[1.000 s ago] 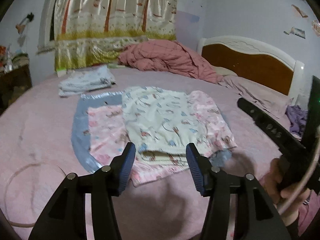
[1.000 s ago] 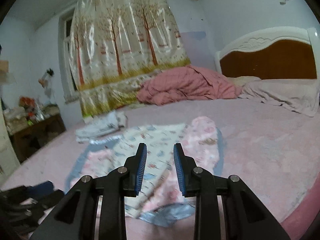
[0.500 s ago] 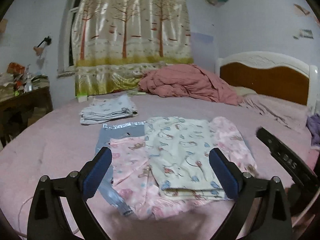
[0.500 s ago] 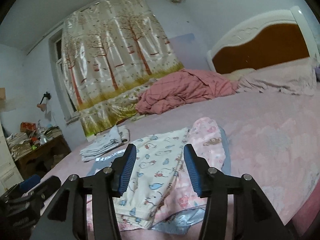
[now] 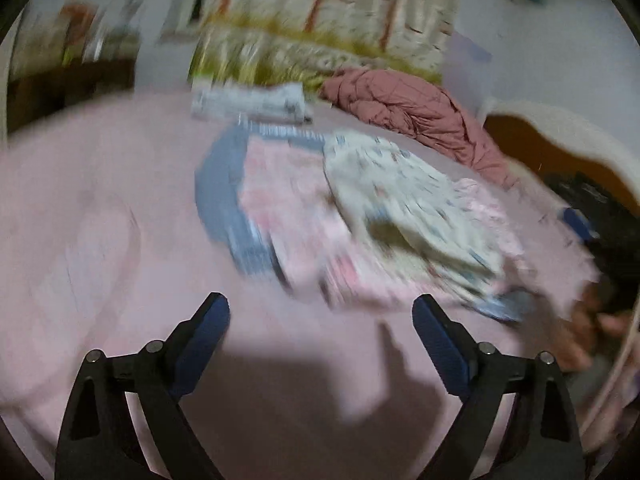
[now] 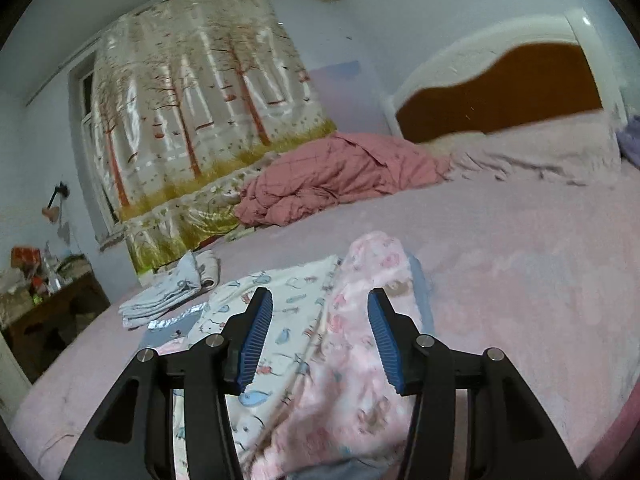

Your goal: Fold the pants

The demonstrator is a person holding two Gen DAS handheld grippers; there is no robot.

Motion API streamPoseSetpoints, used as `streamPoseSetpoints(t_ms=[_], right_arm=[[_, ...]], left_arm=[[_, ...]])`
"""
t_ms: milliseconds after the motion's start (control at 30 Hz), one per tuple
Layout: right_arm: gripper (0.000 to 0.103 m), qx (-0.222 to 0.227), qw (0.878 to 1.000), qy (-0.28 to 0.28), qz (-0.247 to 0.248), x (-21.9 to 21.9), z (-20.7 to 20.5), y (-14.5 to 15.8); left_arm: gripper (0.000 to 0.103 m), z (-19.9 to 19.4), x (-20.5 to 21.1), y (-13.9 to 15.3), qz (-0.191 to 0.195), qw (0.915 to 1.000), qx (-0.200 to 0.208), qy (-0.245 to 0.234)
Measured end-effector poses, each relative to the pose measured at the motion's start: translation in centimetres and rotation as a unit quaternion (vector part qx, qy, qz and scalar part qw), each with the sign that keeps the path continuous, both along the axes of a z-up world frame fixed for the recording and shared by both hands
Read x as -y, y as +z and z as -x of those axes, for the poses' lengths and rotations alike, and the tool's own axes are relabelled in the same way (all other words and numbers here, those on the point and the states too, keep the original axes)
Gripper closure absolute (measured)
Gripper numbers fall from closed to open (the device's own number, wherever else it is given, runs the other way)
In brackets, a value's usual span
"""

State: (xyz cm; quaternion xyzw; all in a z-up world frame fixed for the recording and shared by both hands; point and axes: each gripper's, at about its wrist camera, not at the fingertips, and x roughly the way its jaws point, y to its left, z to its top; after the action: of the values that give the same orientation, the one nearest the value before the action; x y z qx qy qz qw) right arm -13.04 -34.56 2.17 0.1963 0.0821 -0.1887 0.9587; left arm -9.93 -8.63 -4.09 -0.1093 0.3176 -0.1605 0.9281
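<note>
Hovering above the pink bedsheet point(image 5: 100, 248), the left gripper point(image 5: 320, 322) has its jaws spread wide and now closing, with nothing between them. Just beyond lie the cream printed pants point(image 5: 400, 196), flat on pink pants point(image 5: 288, 200) and a grey garment point(image 5: 220, 200). The right gripper point(image 6: 320, 332) stands half spread, empty, low over the same pile. A folded stack point(image 6: 168, 296) sits further back.

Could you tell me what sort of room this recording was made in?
Most likely a home bedroom: a wide bed with a headboard, a crumpled pink quilt, and a tree-print curtain over the window.
</note>
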Motion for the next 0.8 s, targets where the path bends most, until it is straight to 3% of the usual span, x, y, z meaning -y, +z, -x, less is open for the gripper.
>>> streamPoseSetpoints(t_ms=[100, 200, 267, 367, 600, 800], right_arm=[[0.052, 0.007, 0.999, 0.033, 0.0, -0.8, -0.8, 0.0], [0.052, 0.011, 0.998, 0.058, -0.007, -1.2, -1.1, -0.2], [0.052, 0.014, 0.998, 0.064, -0.018, -0.9, -1.0, -0.5], [0.052, 0.019, 0.997, 0.063, -0.028, -0.1, -0.7, -0.6], [0.052, 0.023, 0.997, 0.068, -0.02, 0.5, -0.3, -1.1], [0.052, 0.034, 0.996, 0.087, -0.01, 0.4, 0.2, -1.4]], left_arm=[[0.011, 4.0, 1.1, -0.5, 0.041, 0.999, -0.006, 0.014], [0.011, 6.5, 2.7, 0.5, 0.06, 0.998, 0.011, -0.017], [0.011, 7.0, 3.5, 1.8, 0.032, 0.9976, 0.052, -0.032], [0.011, 6.2, 3.7, 3.4, -0.016, 0.9932, 0.115, -0.008], [0.011, 4.4, 3.3, 4.5, 0.012, 0.9923, 0.121, -0.025], [0.01, 2.7, 4.7, 6.2, -0.049, 0.9767, 0.207, -0.03]])
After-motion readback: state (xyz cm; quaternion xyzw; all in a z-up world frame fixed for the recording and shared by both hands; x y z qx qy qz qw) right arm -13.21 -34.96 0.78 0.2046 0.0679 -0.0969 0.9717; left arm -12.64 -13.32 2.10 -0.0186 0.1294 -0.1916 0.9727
